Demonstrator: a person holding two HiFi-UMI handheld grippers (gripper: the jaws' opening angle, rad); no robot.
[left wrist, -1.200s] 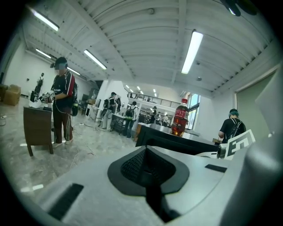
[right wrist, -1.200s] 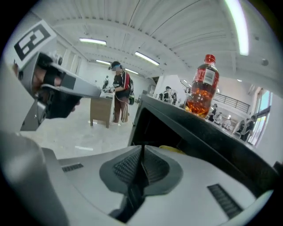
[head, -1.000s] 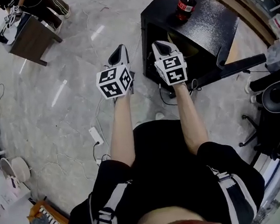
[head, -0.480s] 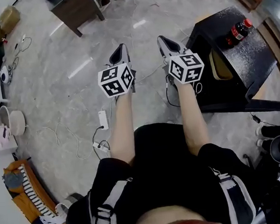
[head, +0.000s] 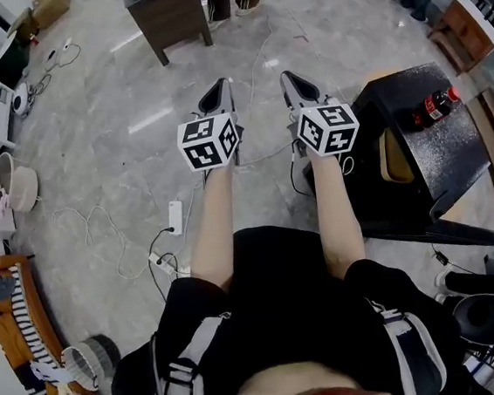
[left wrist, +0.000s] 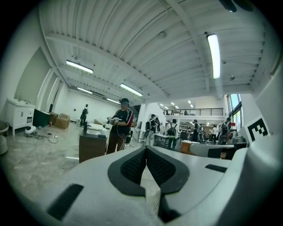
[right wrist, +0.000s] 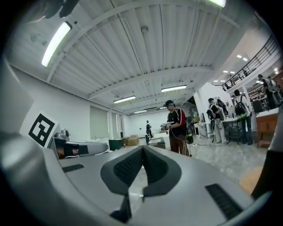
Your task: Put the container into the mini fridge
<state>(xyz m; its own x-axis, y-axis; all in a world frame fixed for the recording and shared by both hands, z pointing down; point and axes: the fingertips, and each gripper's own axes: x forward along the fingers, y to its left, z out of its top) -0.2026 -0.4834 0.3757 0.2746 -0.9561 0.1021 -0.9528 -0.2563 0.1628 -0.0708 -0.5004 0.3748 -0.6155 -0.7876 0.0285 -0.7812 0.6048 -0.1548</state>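
My left tongs (head: 217, 92) and right tongs (head: 295, 82) were both pressed together on nothing, out over the floor. The fridge (head: 453, 151) stood at my right, seemingly open, with a bottle (head: 435, 107) on top. I saw no other container. I judged the pickup not begun; next I'd turn right and reach.

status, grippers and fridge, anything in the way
Left hand-held gripper shut, empty; right hand-held gripper shut, empty. Mini fridge to the right, door open, bottle on top. Cables on floor, nothing blocking.

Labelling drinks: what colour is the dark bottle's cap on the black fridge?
Red cap, head view.
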